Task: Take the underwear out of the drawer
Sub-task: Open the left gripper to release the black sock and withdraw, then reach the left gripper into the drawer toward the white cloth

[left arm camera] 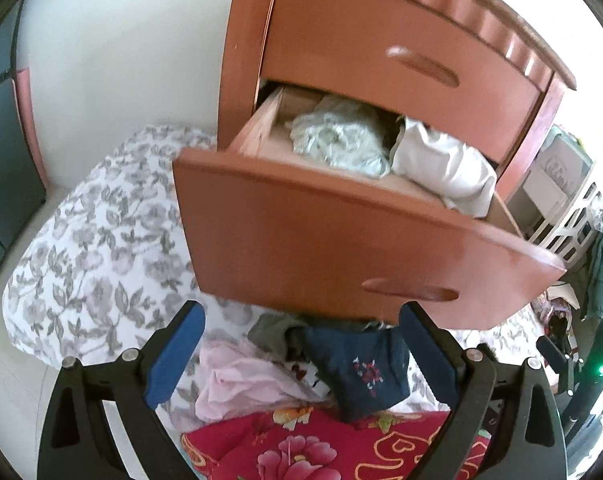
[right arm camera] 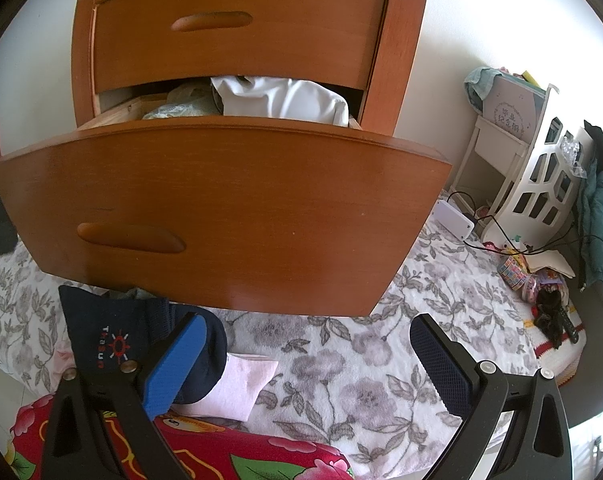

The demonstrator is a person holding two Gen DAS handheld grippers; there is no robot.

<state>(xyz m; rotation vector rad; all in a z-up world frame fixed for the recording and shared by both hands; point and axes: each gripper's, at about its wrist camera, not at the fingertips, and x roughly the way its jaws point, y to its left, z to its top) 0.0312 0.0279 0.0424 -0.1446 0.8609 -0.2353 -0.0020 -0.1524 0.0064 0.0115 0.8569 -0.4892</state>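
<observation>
The left gripper hangs with its blue-padded jaws spread wide and nothing pressed between them, above a dark navy pair of underwear with red embroidery. That garment lies on the floral bedspread just below the fingertips, beside a pale pink garment and touching the edge of a red flowered blanket. Beyond the jaws, the lower drawer of a reddish wooden nightstand stands pulled out over the bed. In it lie a crumpled pale green lace garment and, to its right, a folded white cloth, well apart from the tool. The right gripper is likewise parted and empty; the navy garment lies behind its left finger, a pink one between the fingers. A white shelf unit stands at the wall.
</observation>
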